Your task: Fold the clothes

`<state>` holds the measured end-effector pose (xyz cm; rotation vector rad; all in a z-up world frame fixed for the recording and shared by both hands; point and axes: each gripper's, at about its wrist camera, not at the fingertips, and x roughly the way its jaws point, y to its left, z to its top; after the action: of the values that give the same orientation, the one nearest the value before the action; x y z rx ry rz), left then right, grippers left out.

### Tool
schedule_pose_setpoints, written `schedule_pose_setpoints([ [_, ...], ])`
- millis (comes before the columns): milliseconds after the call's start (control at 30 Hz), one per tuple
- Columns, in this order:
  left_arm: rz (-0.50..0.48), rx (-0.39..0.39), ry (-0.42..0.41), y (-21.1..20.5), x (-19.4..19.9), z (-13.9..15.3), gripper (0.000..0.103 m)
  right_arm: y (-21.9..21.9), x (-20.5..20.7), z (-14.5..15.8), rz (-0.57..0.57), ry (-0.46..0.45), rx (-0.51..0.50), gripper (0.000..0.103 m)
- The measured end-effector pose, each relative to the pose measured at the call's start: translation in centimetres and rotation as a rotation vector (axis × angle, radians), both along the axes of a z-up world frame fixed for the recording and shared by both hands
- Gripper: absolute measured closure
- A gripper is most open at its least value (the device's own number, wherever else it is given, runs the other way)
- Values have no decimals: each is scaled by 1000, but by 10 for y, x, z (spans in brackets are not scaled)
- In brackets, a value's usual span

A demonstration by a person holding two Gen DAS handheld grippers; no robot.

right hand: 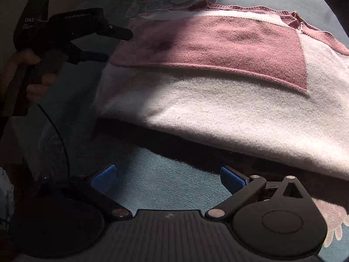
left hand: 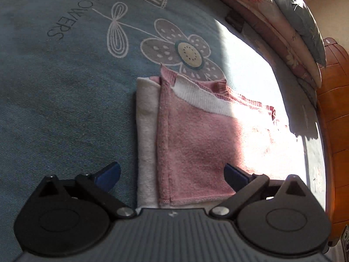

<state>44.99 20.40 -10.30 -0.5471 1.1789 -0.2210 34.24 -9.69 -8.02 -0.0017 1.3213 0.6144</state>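
Nearest in the left wrist view, left hand-held gripper (left hand: pixel 172 174) spread wide, blue pads (left hand: pixel 109 174) straddling the near hem of a folded pink-and-cream garment (left hand: pixel 192 139), gripping nothing. In the right wrist view, right hand-held gripper (right hand: pixel 168 180) likewise wide and empty, hovering above bare blue bedspread (right hand: pixel 152 174) just short of the garment's near cream fold (right hand: pixel 218 118); at the left of that view, the other tool with a person's hand (right hand: pixel 32 69) around its handle, jaws parted close to the garment's left end. Garment lying flat on a bed, on the blue bedspread with its flower print (left hand: pixel 183 52) and the word FLOWERS, pink panel on top of a cream layer, white ribbed band (left hand: pixel 202 96) and pink ribbed hem toward the far edge. Far right part washed out by sunlight, so detail there hard to read. Beyond, stacked pillows or quilts (left hand: pixel 294 28) along the far right, and a wooden piece of furniture (left hand: pixel 333 131). Judging by the fuzzy knit: soft, light, limp, thick where doubled, not slippery, not fragile, likely to sag and drag its lower layers if lifted at one point. Best taken at two corners of a stitched or folded edge, pinching all layers together, not the loose middle.
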Motion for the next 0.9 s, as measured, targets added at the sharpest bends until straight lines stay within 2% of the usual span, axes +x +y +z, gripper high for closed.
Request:
schedule_pose_setpoints([
  [67,-18,-46,11,2,4,-6,3,4,1,0,-8,2,-7,0],
  [133,-47,-49,21,1,8,-12,3,7,3,0,-13,-4,-22,0],
  [433,-115,-207,-14,11,36,-21,2,19,7,-3,-39,-11,-47,0],
  [567,-67,-318,-22,24,51,-29,2,20,12,-1,-65,-5,-33,0],
  [733,9,-535,-7,43,56,-49,2,25,20,2,-75,-30,-35,0],
  [800,1,-599,-2,45,53,-52,2,27,23,2,-79,-34,-36,0],
  [900,-14,-638,38,42,39,-58,1,31,26,1,-78,-39,-31,0],
])
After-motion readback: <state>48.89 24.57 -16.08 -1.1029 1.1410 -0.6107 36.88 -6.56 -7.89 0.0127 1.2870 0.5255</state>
